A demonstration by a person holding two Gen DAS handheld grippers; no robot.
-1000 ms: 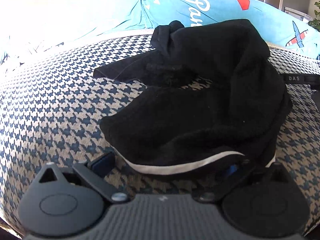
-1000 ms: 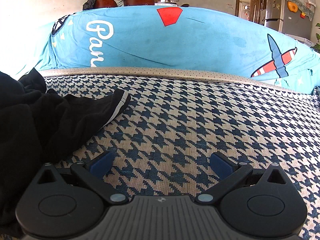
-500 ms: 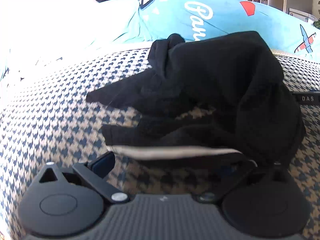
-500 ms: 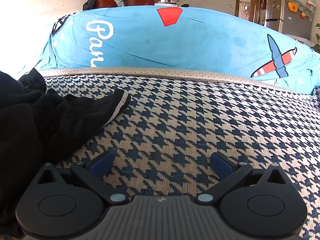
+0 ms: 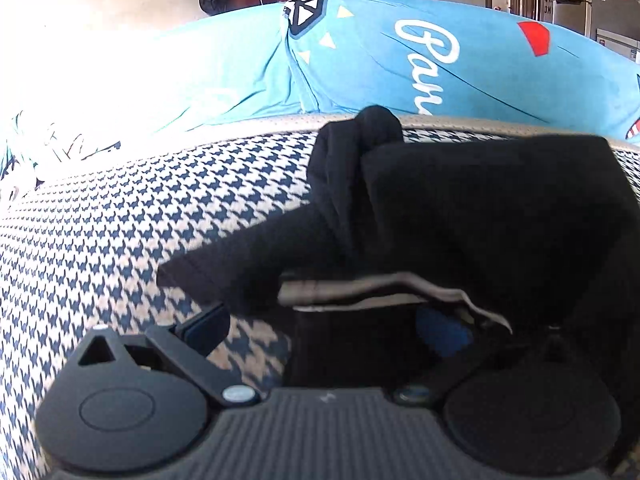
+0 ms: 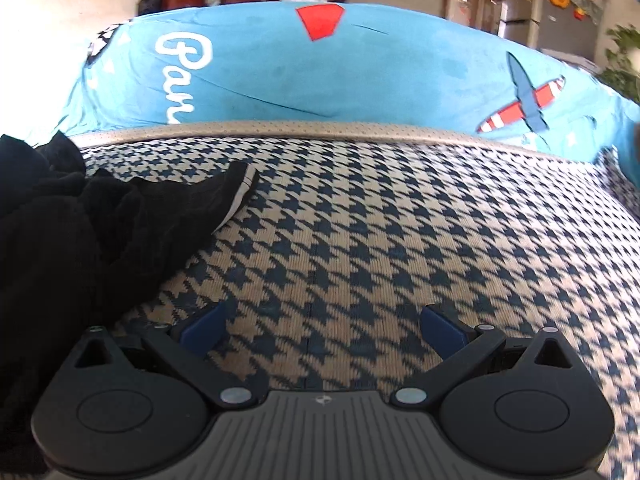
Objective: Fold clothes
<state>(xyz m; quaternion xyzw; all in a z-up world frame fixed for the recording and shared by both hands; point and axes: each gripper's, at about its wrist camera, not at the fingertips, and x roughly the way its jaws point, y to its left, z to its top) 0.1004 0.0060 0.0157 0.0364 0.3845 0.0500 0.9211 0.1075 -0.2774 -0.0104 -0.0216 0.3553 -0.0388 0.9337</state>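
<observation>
Your left gripper [image 5: 324, 328] stands apart, the garment [image 5: 480, 216] draped over its right finger, unclamped; it may slide off. Your right gripper [image 6: 320, 328] gapes empty.

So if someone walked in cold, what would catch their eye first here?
Likely the crumpled black garment with a white-striped hem, bunched right at the left gripper and draping over one finger. Under it spreads the navy-and-beige houndstooth cover, and behind that sits a bright blue cushion with white lettering and a red-striped plane.

houndstooth cushion [image 6: 400, 220], black garment [image 6: 80, 232] on it
</observation>
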